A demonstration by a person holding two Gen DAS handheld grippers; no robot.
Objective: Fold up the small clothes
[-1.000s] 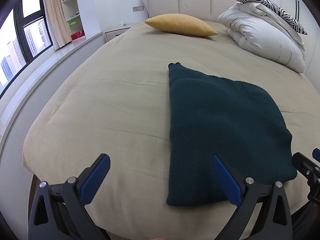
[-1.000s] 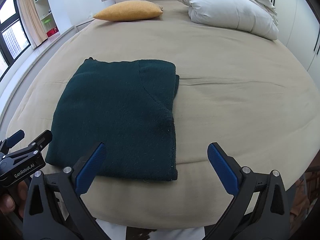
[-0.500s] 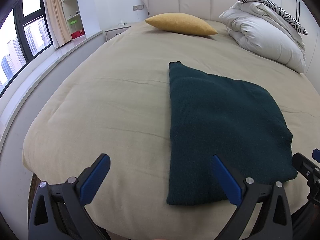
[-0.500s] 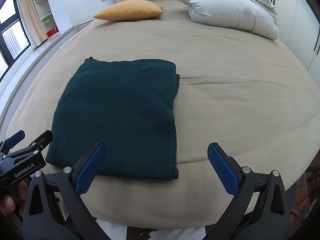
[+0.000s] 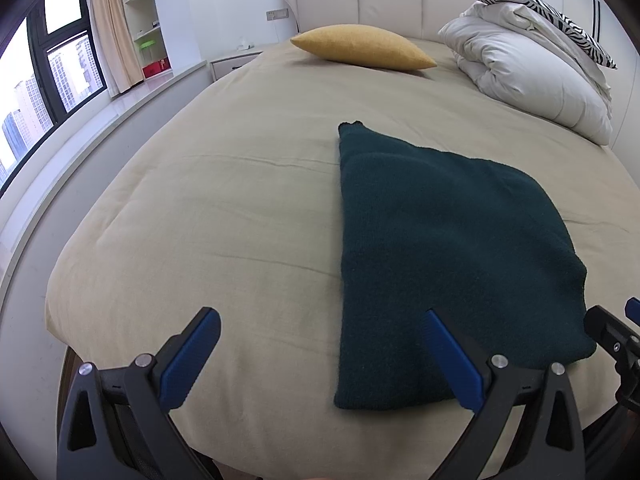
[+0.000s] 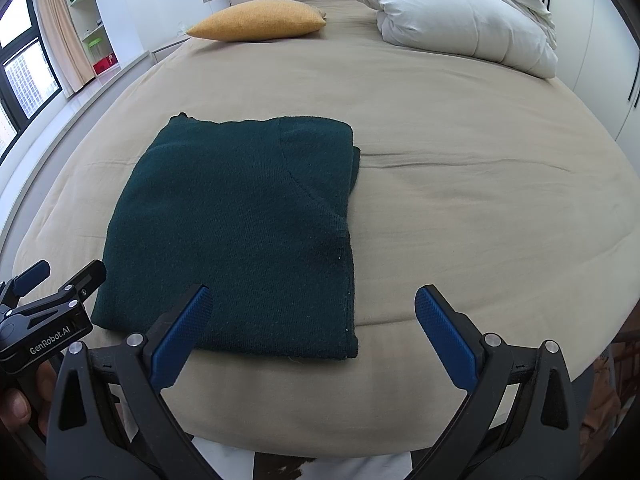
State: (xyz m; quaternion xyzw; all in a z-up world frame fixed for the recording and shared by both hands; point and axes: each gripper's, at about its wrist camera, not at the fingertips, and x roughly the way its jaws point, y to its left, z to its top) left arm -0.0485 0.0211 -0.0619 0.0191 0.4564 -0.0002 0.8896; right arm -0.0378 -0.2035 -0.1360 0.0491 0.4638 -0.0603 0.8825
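Barely shifted since a moment ago: dark green garment lies folded flat near foot of bed, untouched. Left tool and right tool hover spread wide, gripping nothing. Fold looks finished. Beyond garment: yellow pillow, white duvet; nothing obstructing.

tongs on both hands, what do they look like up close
Both tongs, left and right, are alike: black angular frames with triangular cutouts, silver round bolts, and long ribbed blue pads. The left one's body reads GenRobot.AI in white in the right view. A bare hand holds it.
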